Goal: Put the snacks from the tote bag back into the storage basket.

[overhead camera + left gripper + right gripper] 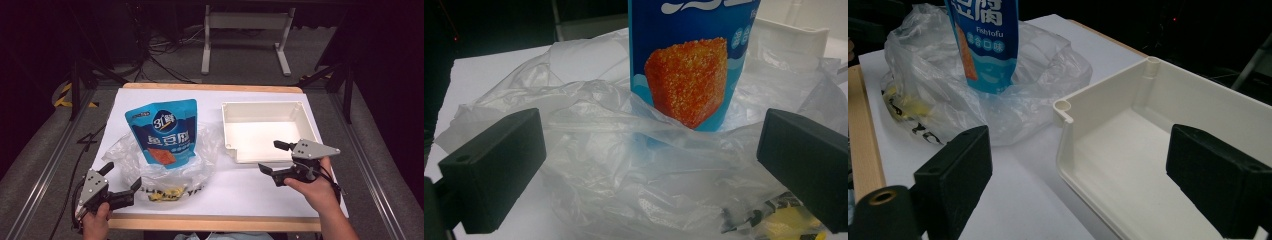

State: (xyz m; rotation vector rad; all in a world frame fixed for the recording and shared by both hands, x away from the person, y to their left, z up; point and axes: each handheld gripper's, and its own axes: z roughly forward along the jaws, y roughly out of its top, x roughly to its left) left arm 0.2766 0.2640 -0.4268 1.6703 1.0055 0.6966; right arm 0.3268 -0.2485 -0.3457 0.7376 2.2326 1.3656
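Two hand-held grippers stand wide and empty: the left hand-held gripper (121, 181) touches the edge of the clear plastic bag (200, 150), the right hand-held gripper (274, 156) hovers at the white tray's (227, 127) near edge; the blue pouch (164, 131) stands in the bag, left of the tray, on the table (240, 192); pinching only loose film could tip the pouch over.

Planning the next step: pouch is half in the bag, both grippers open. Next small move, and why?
Probably close the left gripper on the plastic bag rim. Its open jaws already straddle the crumpled film, the blue pouch stands upright in the bag, and the right gripper is open and empty over the white tray edge.
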